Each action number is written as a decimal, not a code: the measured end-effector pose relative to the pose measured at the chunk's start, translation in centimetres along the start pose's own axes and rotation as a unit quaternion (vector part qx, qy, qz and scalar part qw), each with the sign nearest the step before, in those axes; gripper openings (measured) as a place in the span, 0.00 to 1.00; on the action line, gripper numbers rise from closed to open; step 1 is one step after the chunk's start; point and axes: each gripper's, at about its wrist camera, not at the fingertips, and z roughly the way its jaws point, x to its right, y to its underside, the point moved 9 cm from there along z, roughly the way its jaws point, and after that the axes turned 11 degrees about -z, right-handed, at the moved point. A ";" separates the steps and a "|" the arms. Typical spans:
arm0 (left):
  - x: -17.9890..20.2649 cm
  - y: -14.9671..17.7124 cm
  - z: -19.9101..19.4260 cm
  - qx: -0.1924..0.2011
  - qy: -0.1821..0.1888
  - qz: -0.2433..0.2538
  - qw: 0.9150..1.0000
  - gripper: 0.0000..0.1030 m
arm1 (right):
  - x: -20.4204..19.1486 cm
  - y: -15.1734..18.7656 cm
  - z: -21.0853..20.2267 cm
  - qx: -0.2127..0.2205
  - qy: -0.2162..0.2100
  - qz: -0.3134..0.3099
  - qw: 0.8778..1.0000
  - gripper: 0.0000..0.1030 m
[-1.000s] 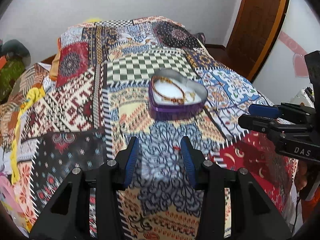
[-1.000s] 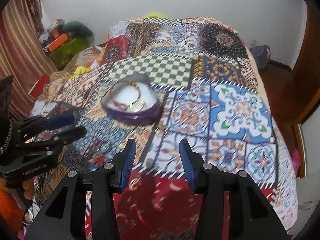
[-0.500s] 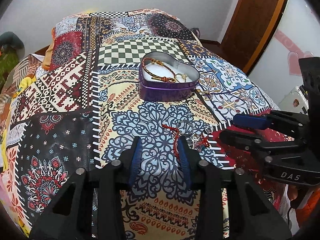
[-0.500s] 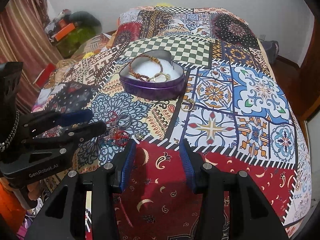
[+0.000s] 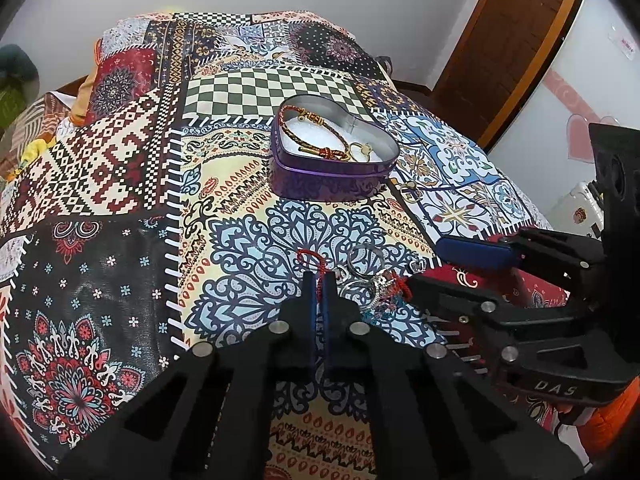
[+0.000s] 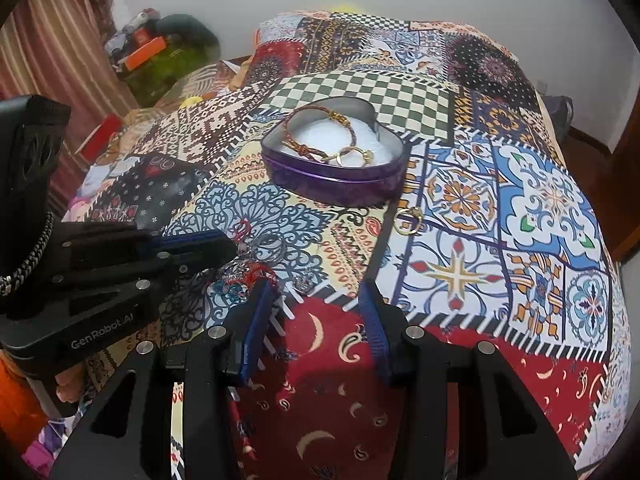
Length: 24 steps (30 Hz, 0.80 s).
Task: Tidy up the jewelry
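A purple heart-shaped tin point(image 5: 332, 178) point(image 6: 332, 182) sits on the patchwork bedspread and holds a braided red-gold bracelet point(image 5: 308, 128) and gold rings point(image 6: 354, 155). A pile of loose jewelry point(image 5: 372, 284) point(image 6: 248, 270) lies nearer me: silver rings and a red cord bracelet point(image 5: 310, 258). My left gripper point(image 5: 319, 280) is shut on the red cord. My right gripper point(image 6: 316, 300) is open, just right of the pile. One gold ring point(image 6: 408, 219) lies alone on the bedspread right of the tin.
The bedspread point(image 6: 500, 220) covers a bed that drops away at the right and near edges. A wooden door point(image 5: 516, 44) stands at the right. Clutter point(image 6: 160, 52) and a curtain point(image 6: 48, 56) are at the left of the bed.
Both grippers moved forward and down toward the jewelry pile. My left gripper closed from open onto the red cord. My right gripper stayed open.
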 end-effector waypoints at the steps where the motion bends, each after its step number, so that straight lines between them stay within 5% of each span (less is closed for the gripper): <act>1: 0.0 0.0 -0.1 0.001 0.000 0.000 1.000 0.00 | -0.2 -0.1 0.0 0.001 -0.001 -0.005 1.000 0.32; 8: 0.0 -0.6 -1.5 0.028 -0.013 0.008 1.000 0.00 | -0.4 -0.5 0.3 0.004 -0.003 -0.019 1.000 0.10; 24: 0.9 -3.8 -6.9 0.101 -0.012 0.021 0.995 0.00 | 0.9 -1.8 -2.5 0.042 0.015 0.002 0.999 0.09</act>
